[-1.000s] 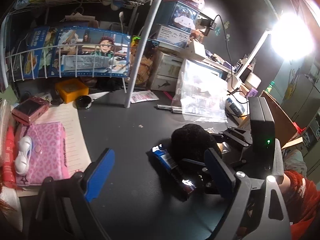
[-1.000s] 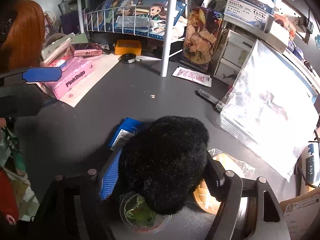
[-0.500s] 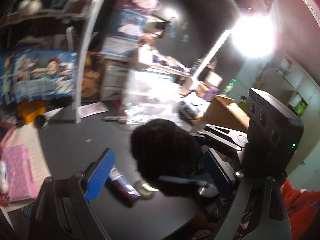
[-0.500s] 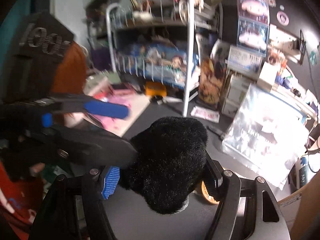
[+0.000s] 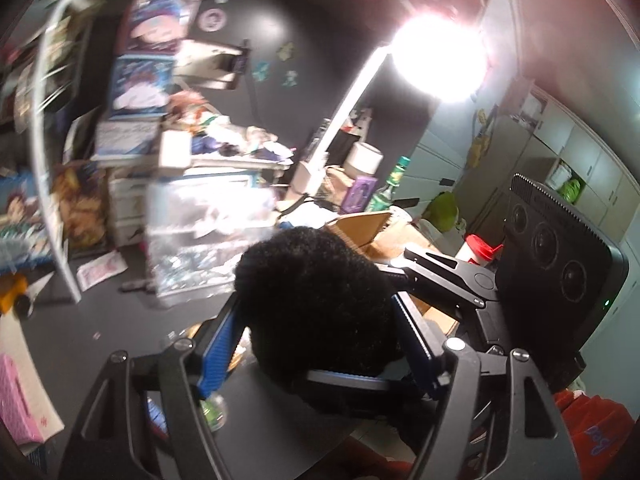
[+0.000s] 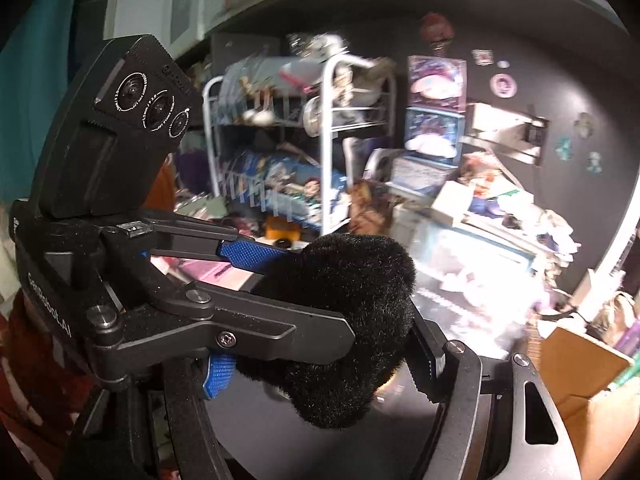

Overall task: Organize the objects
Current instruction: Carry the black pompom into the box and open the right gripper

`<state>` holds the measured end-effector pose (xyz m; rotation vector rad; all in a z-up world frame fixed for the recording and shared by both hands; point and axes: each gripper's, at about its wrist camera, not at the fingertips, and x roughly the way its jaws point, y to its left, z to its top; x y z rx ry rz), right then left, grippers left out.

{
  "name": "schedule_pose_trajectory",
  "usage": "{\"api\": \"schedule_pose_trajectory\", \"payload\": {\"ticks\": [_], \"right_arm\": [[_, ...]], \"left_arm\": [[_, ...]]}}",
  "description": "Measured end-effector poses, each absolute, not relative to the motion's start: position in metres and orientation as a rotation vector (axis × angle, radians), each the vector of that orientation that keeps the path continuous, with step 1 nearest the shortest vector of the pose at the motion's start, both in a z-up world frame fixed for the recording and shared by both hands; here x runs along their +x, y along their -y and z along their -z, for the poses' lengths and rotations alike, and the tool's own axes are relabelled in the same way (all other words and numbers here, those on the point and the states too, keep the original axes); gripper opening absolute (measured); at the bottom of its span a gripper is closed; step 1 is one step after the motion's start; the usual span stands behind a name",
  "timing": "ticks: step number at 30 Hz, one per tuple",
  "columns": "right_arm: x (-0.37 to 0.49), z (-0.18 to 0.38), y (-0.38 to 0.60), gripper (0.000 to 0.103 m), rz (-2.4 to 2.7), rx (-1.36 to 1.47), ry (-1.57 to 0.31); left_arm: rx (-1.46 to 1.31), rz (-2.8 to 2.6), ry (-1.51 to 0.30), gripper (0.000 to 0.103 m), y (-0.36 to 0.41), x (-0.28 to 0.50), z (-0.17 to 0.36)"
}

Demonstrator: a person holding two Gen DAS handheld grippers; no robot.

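A black fuzzy plush (image 5: 316,304) is held in the air above the dark desk. In the left wrist view my left gripper (image 5: 316,332) has both blue-padded fingers (image 5: 218,354) pressed on its sides. In the right wrist view my right gripper (image 6: 320,364) is also shut on the same plush (image 6: 344,320), and the left gripper's blue finger (image 6: 248,254) crosses in from the left and grips it. The right gripper's body and camera (image 5: 556,280) show at the right of the left wrist view.
A white wire rack (image 6: 332,148) with picture boxes stands at the back. A clear plastic bag (image 5: 200,240) leans by white drawers. An open cardboard box (image 5: 376,232) and a bright lamp (image 5: 436,56) are to the right. A pink pouch (image 5: 16,400) lies at the left.
Both grippers rose from the desk and tilted up. The left gripper, open a second ago, has closed on the plush that the right gripper holds. The blue packet stays below.
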<state>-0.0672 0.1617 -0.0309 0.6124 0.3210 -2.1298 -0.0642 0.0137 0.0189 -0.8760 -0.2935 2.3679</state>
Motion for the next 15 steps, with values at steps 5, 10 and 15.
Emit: {"api": "schedule_pose_trajectory", "payload": {"ticks": [5,10,15], "right_arm": [[-0.08,0.016,-0.206,0.068,2.192,0.632,-0.283],[-0.098,0.009,-0.254,0.068,2.256,0.679,-0.231],[-0.12,0.018,-0.294,0.068,2.281,0.776,-0.197]], "left_arm": [[-0.87,-2.324,0.215,0.07,-0.064,-0.083,-0.038],[-0.89,-2.263,0.158,0.07,-0.116,-0.109,-0.045],[-0.955,-2.198,0.115,0.07,-0.162,-0.133,-0.036]]}}
